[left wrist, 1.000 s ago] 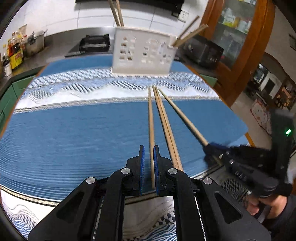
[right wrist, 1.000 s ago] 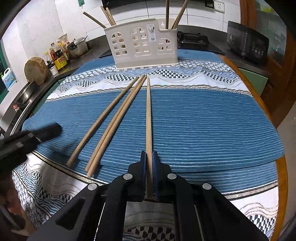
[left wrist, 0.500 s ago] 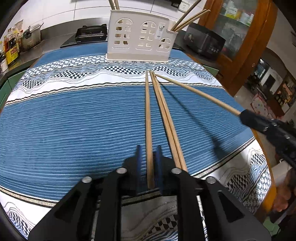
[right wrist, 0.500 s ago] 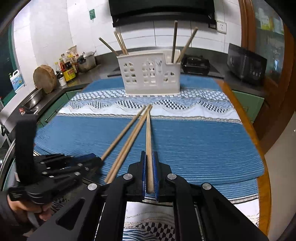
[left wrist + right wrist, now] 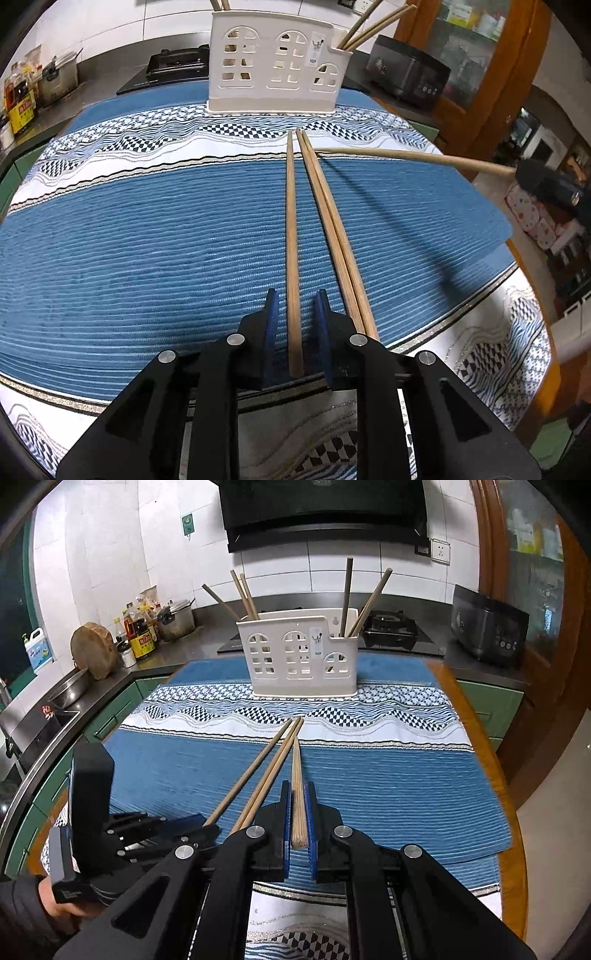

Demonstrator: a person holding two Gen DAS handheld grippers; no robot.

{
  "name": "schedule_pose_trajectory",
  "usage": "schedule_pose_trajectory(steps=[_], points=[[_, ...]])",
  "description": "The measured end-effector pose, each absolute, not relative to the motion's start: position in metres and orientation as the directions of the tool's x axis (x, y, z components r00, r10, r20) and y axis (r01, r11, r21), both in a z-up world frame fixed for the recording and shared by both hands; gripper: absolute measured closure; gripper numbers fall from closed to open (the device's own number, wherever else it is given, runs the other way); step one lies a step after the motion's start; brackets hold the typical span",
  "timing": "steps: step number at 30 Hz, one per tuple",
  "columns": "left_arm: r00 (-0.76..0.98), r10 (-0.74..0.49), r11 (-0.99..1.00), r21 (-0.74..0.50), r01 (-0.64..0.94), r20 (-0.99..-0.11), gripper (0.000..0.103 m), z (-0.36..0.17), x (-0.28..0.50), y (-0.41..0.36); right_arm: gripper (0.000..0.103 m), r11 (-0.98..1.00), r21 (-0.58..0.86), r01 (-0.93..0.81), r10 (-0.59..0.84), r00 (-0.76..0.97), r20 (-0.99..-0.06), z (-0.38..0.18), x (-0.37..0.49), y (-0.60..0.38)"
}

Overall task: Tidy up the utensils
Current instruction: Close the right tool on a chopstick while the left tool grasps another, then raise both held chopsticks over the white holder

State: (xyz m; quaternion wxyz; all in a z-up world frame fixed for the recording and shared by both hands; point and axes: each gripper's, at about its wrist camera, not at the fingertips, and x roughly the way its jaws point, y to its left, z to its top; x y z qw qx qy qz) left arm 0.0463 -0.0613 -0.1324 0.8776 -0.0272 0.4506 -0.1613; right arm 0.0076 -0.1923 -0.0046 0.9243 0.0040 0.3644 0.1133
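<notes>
Left wrist view: your left tool (image 5: 294, 308) sits low over the blue mat (image 5: 147, 240), jaws apart with a gap either side of the single chopstick (image 5: 291, 236) lying between them. The pads are not pressing on it, and the jaws have just been opening. That chopstick lies flat on the mat, its far tip towards the white holder (image 5: 275, 62). Just to its right a pair of chopsticks (image 5: 328, 229) lies side by side, touching each other, their near ends under the tool's right finger. Further right, your right tool (image 5: 550, 184) shows only as a dark blurred block at the frame edge, holding the lifted chopstick (image 5: 410, 157) off the cloth; its free tip hangs near the far tips of the other three.

Right wrist view: your right tool (image 5: 297, 808) is clamped on the lifted chopstick (image 5: 296, 775), blue pads tight on both sides, and the stick runs straight ahead towards the white holder (image 5: 297, 657). The holder stands upright at the far end of the patterned cloth (image 5: 369, 716) on the counter. It has three chopsticks in its left compartment and two in the right one. Your left tool (image 5: 201, 821) is lower left, down at the near end of the single chopstick (image 5: 251, 768), with the pair of chopsticks (image 5: 273, 768) between it and the lifted one. Your hand (image 5: 62, 904) grips that tool's handle.
</notes>
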Motion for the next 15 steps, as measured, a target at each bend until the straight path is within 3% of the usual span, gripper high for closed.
schedule_pose_trajectory(steps=[8,15], points=[[0.542,-0.254,0.958,-0.132,0.254,-0.801,0.098,-0.13,0.048,-0.063,0.096,0.974,0.091,-0.209,0.216,0.723,-0.656,0.004,0.007,-0.194],[0.554,-0.293,0.952,-0.182,0.248,-0.779,0.098,-0.119,0.046,-0.055,0.096,0.974,0.08,-0.21,0.213,0.75,-0.626,0.02,0.007,-0.2]])
